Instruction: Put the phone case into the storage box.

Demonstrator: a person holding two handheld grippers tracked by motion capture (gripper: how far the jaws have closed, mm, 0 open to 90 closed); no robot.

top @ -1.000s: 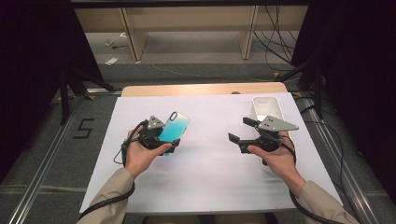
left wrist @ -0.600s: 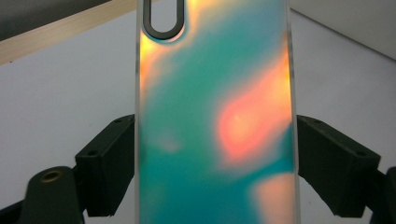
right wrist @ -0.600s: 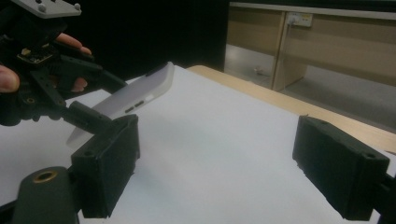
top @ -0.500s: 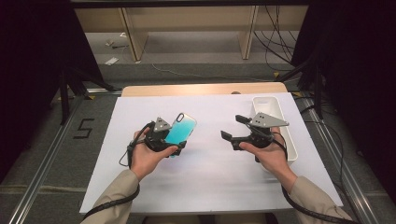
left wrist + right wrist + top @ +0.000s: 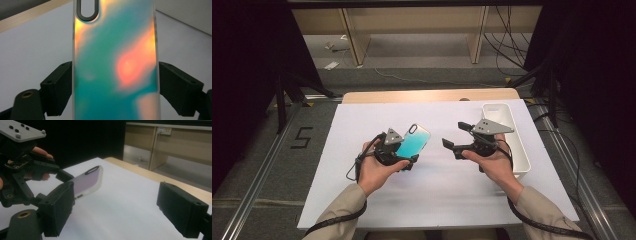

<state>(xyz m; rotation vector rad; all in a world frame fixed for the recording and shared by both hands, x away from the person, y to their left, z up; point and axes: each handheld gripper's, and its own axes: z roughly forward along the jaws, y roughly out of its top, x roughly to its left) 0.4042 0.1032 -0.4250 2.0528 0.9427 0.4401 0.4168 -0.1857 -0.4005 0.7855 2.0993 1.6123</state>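
So the left gripper (image 5: 404,152) has the phone case (image 5: 413,140) pinched across its width, one black jaw on each long edge. You can see that best in the left gripper view, where the case (image 5: 115,62) runs straight up between the jaws with the camera cutout at the far end. Holding it by the sides like that leaves the top end and the glossy teal-orange back free, which I'd guess is the point: the other hand gets something to grab.

The case is up off the white table (image 5: 437,200), tilted, with its cutout end pointing up and away from the person, toward the middle. The right gripper (image 5: 457,140) sits just to the right of it, jaws spread wide with nothing in them, aimed at the case but not touching. From the right gripper view the case (image 5: 87,182) floats just past the one jaw, not between the two.

A white tray (image 5: 519,155) sits at the table's right edge, under the right hand. Probably where the case ends up, but that's my guess.
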